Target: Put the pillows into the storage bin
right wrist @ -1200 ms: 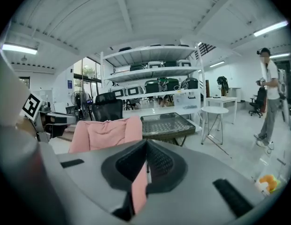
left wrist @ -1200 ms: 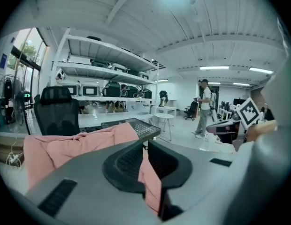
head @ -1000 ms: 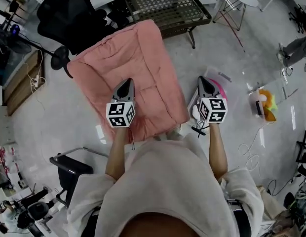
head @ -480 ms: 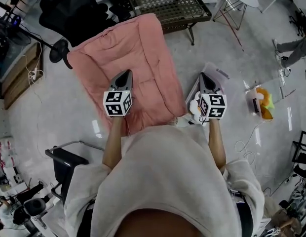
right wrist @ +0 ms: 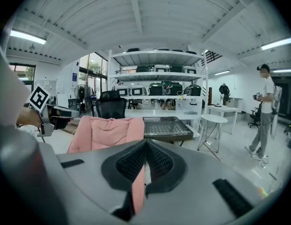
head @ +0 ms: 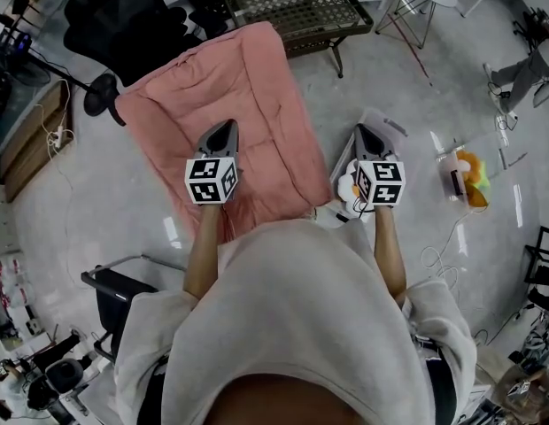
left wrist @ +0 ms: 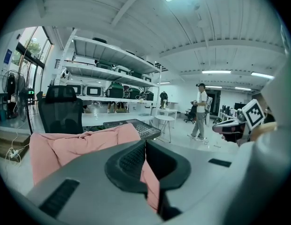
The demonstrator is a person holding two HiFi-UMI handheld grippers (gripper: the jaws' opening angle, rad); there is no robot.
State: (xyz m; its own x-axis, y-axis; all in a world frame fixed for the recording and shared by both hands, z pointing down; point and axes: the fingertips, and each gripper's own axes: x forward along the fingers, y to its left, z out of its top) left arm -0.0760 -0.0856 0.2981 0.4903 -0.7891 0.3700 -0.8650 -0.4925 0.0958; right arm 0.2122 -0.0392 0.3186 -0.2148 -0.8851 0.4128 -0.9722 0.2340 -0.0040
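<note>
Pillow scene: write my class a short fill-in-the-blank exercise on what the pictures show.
1. The pillow is ____ in colour.
2. The left tool and the right tool are both ____ on the pillow.
3. In the head view, the black chair stands to the ____ of the mesh storage bin.
Missing words: pink; shut; left.
</note>
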